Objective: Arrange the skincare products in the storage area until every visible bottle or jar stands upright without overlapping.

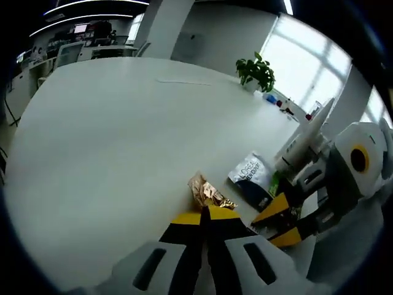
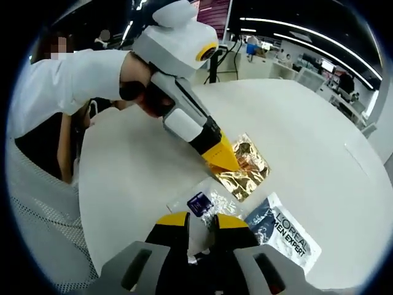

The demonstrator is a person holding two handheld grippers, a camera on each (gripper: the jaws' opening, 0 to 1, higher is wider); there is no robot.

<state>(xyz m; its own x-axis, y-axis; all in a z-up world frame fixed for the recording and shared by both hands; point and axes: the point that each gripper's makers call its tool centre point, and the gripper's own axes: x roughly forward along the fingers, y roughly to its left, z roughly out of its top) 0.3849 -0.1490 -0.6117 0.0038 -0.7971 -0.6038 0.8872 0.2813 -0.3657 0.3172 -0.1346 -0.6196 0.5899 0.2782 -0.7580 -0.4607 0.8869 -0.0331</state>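
White and round, the counter [image 2: 319, 153] stands in an open office. We hold the left gripper [image 2: 226, 161] with jaws pressed together on a gold foil sachet [image 2: 245, 167], and the right gripper [image 2: 199, 222] pinching a clear sachet with a blue label [image 2: 206, 203], beside a L'Oréal Men Expert sachet [image 2: 284, 232] near the counter's edge. We judge both grips are meant to separate flat packets.

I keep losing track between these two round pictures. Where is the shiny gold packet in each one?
Left gripper view: the gold packet lies low of centre, at the left gripper tips.
Right gripper view: it lies centre-right, under the left gripper's yellow tips.
Shared landmark: the L'Oreal sachet.
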